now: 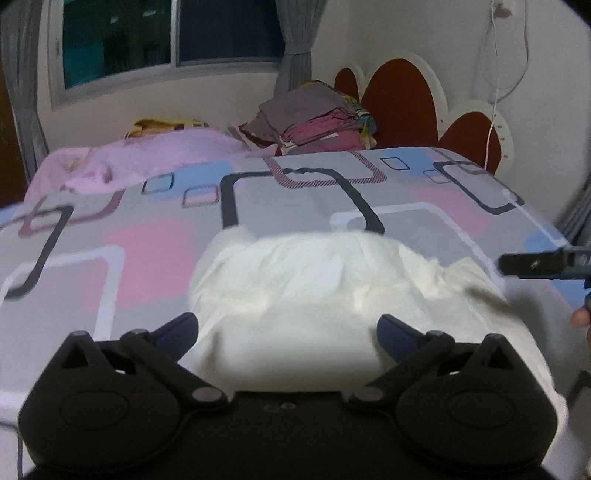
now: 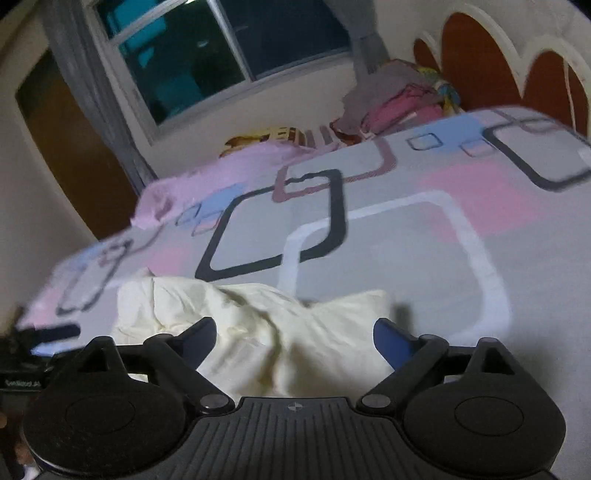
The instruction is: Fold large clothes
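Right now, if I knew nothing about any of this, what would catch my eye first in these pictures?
Probably the white garment, crumpled on the near part of the bed, whose cover bears bold pink, blue and grey squares. Over it hang the left gripper and the right gripper, both black with jaws wide apart and nothing pinched. At the far end a stack of folded clothes sits by the red scalloped headboard.

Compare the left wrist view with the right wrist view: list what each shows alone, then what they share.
Left wrist only: a white cable hanging on the wall, and the right gripper's fingers at the frame's edge. Right wrist only: a brown door beside the curtain. Both: the white garment on the patterned bedsheet, pink blanket, stacked clothes, window, each view's own gripper open.
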`<state>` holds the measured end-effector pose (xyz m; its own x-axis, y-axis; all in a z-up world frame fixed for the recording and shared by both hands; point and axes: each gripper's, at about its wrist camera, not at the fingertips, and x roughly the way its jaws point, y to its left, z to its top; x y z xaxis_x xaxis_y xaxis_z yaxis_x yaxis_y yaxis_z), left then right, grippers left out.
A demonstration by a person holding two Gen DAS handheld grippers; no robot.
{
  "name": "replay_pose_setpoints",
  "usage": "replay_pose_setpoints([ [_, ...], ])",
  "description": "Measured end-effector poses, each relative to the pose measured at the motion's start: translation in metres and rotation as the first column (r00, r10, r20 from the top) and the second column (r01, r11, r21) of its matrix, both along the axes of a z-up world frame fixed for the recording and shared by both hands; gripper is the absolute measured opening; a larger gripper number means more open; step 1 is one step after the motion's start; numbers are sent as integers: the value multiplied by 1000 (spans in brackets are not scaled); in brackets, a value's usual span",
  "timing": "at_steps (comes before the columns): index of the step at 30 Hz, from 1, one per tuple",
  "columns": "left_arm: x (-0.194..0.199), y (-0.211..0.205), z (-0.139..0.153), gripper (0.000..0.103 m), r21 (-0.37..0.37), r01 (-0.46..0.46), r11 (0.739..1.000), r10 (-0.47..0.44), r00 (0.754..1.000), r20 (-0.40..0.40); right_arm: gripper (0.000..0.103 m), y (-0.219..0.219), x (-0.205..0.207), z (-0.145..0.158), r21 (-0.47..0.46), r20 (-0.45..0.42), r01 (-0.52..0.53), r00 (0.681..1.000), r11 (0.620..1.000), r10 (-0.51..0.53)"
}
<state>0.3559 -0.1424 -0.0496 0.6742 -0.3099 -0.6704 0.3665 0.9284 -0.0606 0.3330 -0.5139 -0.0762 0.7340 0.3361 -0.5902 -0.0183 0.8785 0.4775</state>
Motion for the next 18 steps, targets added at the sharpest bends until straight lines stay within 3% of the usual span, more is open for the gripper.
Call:
replay_pose_setpoints([
  [5,-13,36,-18,103,-124,-72,990,53,988,-148,91,-40,-25,-32,141,-121,24,993,990,-6],
  [11,-8,59,-42,103,-313,-179,933,80,950,-303,91,-52,-37,-74,366,-228,61,973,929,26],
  [18,-5,57,-63,103,-370,-193,909,35,918,-395,91,-35,-32,-108,510,-291,64,951,858,102],
])
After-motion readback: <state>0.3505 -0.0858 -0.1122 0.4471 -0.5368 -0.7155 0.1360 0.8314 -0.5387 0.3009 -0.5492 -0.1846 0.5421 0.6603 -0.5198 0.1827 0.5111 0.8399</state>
